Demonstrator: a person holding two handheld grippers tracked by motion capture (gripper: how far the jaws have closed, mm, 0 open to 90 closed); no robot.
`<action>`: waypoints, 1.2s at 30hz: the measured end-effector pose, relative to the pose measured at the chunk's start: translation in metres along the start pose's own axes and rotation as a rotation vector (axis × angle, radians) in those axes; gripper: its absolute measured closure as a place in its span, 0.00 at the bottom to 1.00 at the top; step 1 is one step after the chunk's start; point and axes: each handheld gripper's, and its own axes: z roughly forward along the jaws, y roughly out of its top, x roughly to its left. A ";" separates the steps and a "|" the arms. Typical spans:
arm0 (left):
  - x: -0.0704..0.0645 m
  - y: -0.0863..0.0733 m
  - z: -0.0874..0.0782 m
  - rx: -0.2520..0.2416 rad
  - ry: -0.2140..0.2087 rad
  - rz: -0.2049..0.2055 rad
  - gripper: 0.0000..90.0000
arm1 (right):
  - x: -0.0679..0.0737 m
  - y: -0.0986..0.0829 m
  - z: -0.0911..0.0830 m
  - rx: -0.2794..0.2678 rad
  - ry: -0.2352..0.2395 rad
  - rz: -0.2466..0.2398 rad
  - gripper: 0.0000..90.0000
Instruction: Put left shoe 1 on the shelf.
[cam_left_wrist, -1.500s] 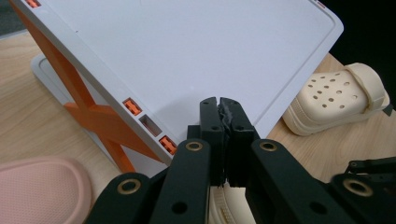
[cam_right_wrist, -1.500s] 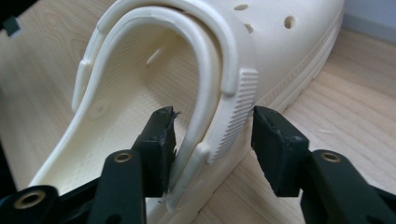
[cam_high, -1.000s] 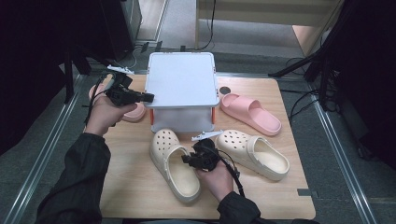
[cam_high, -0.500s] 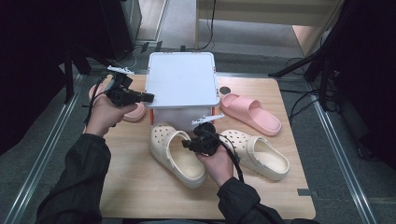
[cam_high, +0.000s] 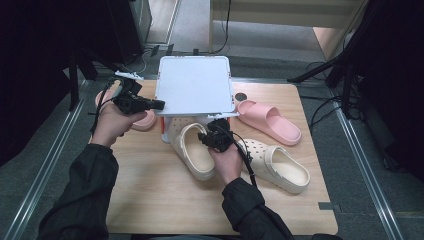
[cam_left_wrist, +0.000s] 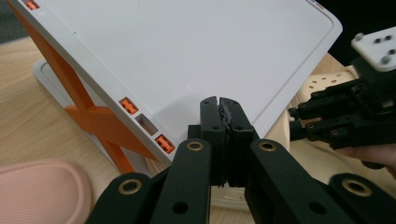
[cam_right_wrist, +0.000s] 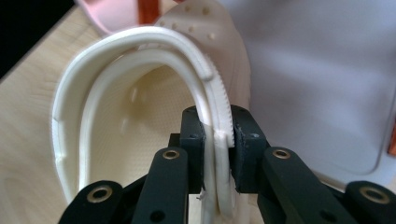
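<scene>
Clog near the bench's middle: your right gripper pinches its rim between the fingers, toe aimed under the raised lid. Beyond, your left gripper fingers clamp the lid's left edge, probably holding the box open for loading.

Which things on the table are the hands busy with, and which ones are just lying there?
Being used:
- white lid, lifted at its edge by the left gripper
- cream clog, its rim pinched by the right gripper, toe under the raised lid
- box under the lid

Just lying there:
- second cream clog
- pink slide on the right
- pink slide by the left hand
</scene>
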 end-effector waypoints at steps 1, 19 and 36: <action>0.000 0.000 0.000 -0.001 0.000 -0.003 0.99 | -0.001 -0.003 0.002 -0.004 0.011 0.014 0.86; -0.005 0.000 0.002 0.006 0.004 -0.018 0.99 | 0.003 -0.021 -0.046 -0.047 0.078 -0.062 0.74; -0.003 0.001 -0.001 0.014 0.011 -0.027 0.99 | 0.023 -0.090 -0.078 0.015 0.166 -0.232 1.00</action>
